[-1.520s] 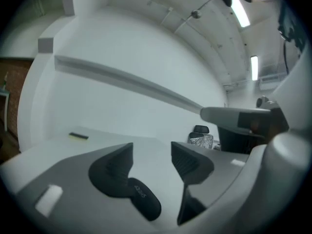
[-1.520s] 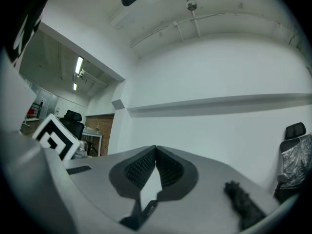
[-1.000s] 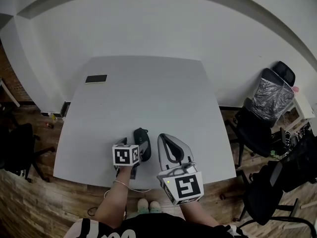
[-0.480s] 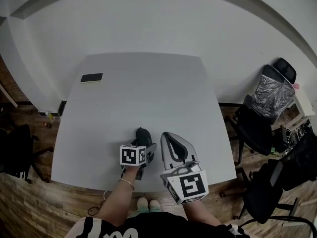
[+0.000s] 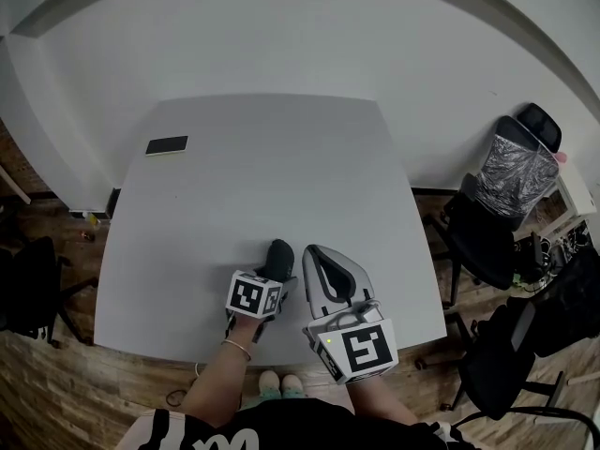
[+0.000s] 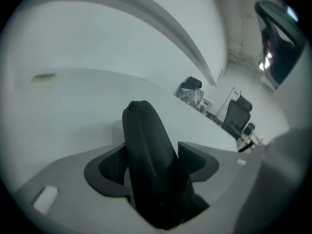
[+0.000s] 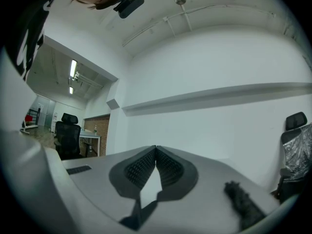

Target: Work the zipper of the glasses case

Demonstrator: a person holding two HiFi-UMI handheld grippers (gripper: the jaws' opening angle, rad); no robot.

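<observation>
Head view: bright, even, diffuse light from overhead. The table [image 5: 262,157] reads pale grey with no glare, and only a faint soft shadow lies beside the glasses case [image 5: 278,256]. Strong barrel curve bends the wall [image 5: 281,45] at the top of the frame.

Left gripper view: dimmer, bluish, soft throughout. The case is near-black with its surface detail lost. Dark vignette in the corners.

Right gripper view: sharper. Ceiling strip lights [image 7: 73,69] blown out at upper left. Corners black as well.

head: steeply down | gripper views: low, forward | shared: glasses case [image 5: 279,256]
</observation>
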